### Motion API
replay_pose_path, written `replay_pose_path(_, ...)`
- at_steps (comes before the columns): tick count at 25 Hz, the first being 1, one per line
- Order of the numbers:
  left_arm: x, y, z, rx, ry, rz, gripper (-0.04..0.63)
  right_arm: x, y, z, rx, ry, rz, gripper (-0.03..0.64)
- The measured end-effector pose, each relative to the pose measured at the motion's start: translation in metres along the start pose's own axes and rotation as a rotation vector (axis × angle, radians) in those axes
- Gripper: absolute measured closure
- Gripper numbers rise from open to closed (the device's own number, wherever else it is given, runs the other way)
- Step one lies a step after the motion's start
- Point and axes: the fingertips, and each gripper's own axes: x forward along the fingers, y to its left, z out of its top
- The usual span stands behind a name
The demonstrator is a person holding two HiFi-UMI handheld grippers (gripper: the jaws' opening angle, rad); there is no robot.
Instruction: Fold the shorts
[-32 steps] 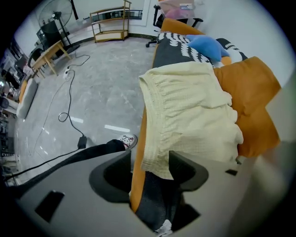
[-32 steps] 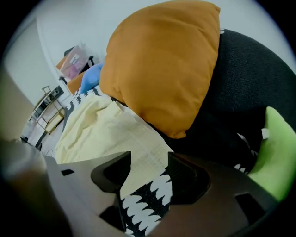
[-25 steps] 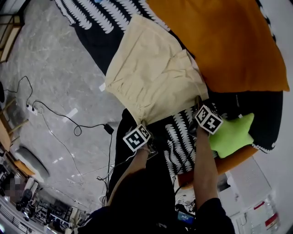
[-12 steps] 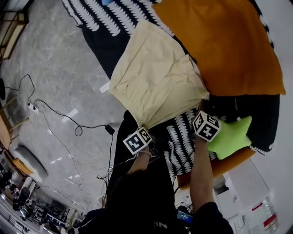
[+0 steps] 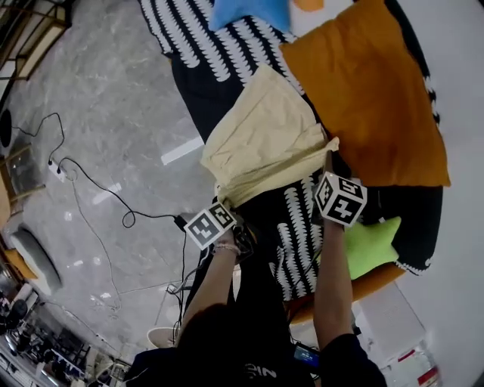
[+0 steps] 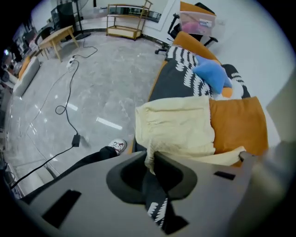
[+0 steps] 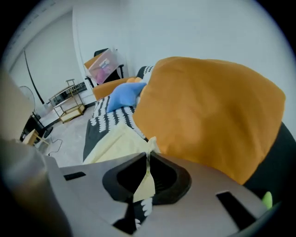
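Head view, shorts [image 5: 261,136] lengthwise, pointing away

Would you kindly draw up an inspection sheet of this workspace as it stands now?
Surface: black-and-white patterned cover, partly under the shorts.
Job's things: cream shorts, near edge lifted, far part lying beside the orange pillow.
Clutter: orange pillow, blue cushion, green star plush.
Grippers: left gripper and right gripper have just been closing; each is shut on a near corner of the shorts.
Cables: black cable trailing over the floor, apart from the cover.
Surroundings: grey marble floor, shelf rack, wooden table.
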Motion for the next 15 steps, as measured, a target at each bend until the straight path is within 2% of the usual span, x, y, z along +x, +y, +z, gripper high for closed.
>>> replay_pose_path(3, -0.002, -0.002, 0.038, -0.065, -0.009, -0.026, 0.548, 0.018, 0.035, 0.041, -0.028, -0.009, 0.059, 0.578)
replay_pose_path(6, -0.004, -0.001, 0.078, -0.068, -0.035, -0.021, 0.548, 0.036, 0.073, 0.075, -0.048, -0.007, 0.097, 0.578)
replay_pose_path(8, -0.002, 0.005, 0.095, -0.074, -0.038, -0.015, 0.548, 0.045, 0.092, 0.086, -0.041, -0.003, 0.105, 0.578)
replay_pose_path(11, 0.013, 0.010, 0.116, -0.148, -0.045, -0.017, 0.548, 0.079, 0.121, 0.102, -0.020, -0.012, 0.129, 0.578)
replay_pose_path(13, 0.029, 0.011, 0.127, -0.184, -0.050, -0.006, 0.548, 0.110, 0.139, 0.111, -0.060, -0.007, 0.145, 0.578)
replay_pose_path(15, 0.048, 0.016, 0.134, -0.161, -0.047, 0.028, 0.548, 0.139, 0.155, 0.113, -0.119, 0.023, 0.158, 0.578)
